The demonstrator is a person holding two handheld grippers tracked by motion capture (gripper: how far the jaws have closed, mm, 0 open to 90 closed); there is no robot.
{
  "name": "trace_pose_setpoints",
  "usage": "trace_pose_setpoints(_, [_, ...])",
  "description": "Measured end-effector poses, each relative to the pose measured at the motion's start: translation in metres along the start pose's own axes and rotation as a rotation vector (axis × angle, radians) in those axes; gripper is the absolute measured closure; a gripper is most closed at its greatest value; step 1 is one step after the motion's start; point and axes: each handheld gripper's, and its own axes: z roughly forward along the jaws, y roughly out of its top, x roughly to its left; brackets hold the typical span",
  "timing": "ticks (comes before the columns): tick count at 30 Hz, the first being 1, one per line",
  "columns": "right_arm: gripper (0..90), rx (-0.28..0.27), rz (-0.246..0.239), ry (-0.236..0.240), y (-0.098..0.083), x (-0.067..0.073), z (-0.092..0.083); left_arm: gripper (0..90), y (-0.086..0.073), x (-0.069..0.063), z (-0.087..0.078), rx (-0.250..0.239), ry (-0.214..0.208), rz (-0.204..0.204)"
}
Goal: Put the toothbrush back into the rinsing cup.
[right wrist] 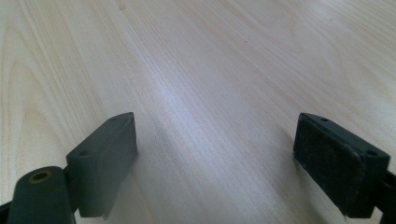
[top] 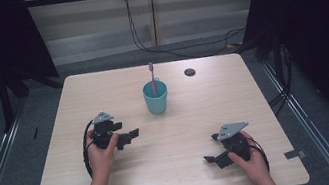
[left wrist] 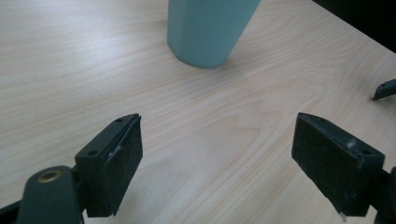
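A pale wooden table with a light grain (top: 166, 173) carries one container: a teal plastic cup, tapered toward its base (top: 156, 99), standing upright a little behind the table's middle. Inside it stands a pink toothbrush (top: 152, 79) — its handle leans on the rim and its upper end rises well above the cup's mouth. What else the cup may hold cannot be told from the high view. Behind and to the right of the cup, a small dark round spot (top: 190, 72) lies on the tabletop, apart from the cup.

The left gripper (top: 129, 136), held in the person's left hand (top: 102, 153), rests low over the table to the front left of the cup, its black jaws pointing toward the right. In the left gripper view its jaws stand wide apart with only bare wood between them, so it is released and grasps nothing (left wrist: 215, 158); the cup's lower wall (left wrist: 205, 28) shows ahead of it, near but not touching. A dark tip of the other gripper shows at that view's right edge.

The right gripper (top: 211, 148), in the person's right hand (top: 249, 159), sits near the table's front right corner, well apart from the cup, jaws pointing left. In the right gripper view (right wrist: 215, 158) its jaws are likewise spread wide over bare wood — released, gripping nothing
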Motion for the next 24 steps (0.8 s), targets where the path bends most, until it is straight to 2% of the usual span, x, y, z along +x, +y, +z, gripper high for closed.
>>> trace_pose_setpoints(16, [13.2,0.0,0.0,0.001,0.0,0.0,0.0,16.5,-0.015,-0.005,0.001,0.042,0.024,0.057])
trace_pose_setpoints(24, [13.2,0.0,-0.001,0.001,0.0,0.0,0.0,16.5,-0.019,-0.007,0.001,0.056,0.03,0.071])
